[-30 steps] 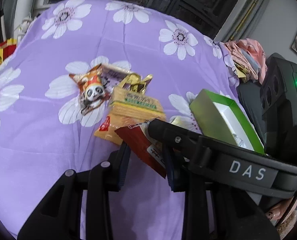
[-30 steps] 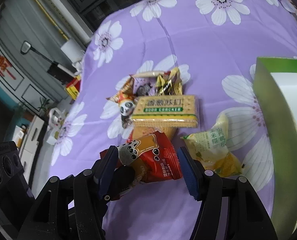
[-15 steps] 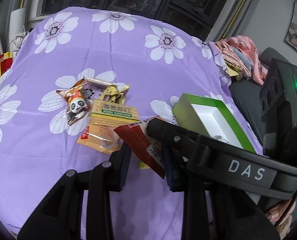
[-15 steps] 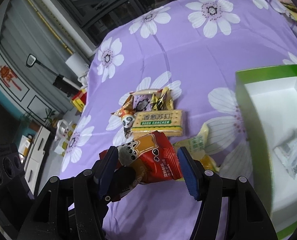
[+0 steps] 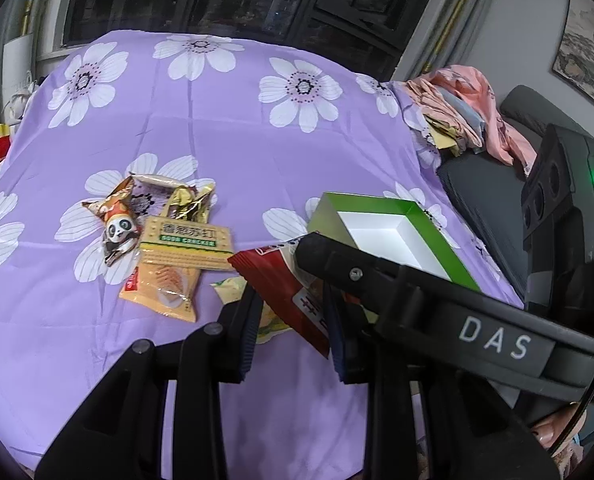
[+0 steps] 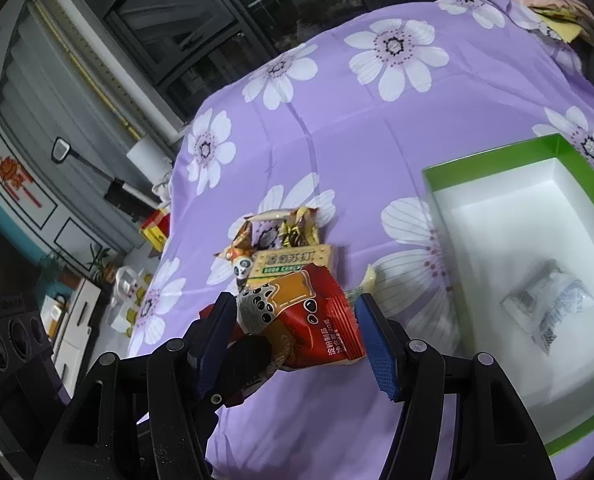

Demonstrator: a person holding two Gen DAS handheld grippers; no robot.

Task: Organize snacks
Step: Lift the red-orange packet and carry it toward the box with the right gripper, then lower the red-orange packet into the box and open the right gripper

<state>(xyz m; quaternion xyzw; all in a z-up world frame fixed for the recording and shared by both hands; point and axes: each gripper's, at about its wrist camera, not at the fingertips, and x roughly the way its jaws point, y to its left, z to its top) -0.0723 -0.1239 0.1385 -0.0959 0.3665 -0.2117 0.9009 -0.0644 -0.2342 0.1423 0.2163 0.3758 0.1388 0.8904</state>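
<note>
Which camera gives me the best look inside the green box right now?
The right wrist view: the green box shows its whole white floor, with one clear packet lying in it. In the left wrist view the green box is partly hidden behind the right gripper, and the packet is not visible.

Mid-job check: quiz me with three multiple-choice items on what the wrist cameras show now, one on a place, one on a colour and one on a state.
1. Where is the clear packet?
A. on the floor
B. in the box
C. on a chair

2. What colour is the box's rim?
A. green
B. red
C. blue

3. How is the right gripper?
A. open, empty
B. shut on a spoon
C. shut on the red packet

Key: 1 B, the clear packet lies on the box's white floor. 2 A, the rim is bright green around a white inside. 3 C, both pads press the red packet's sides.
</note>
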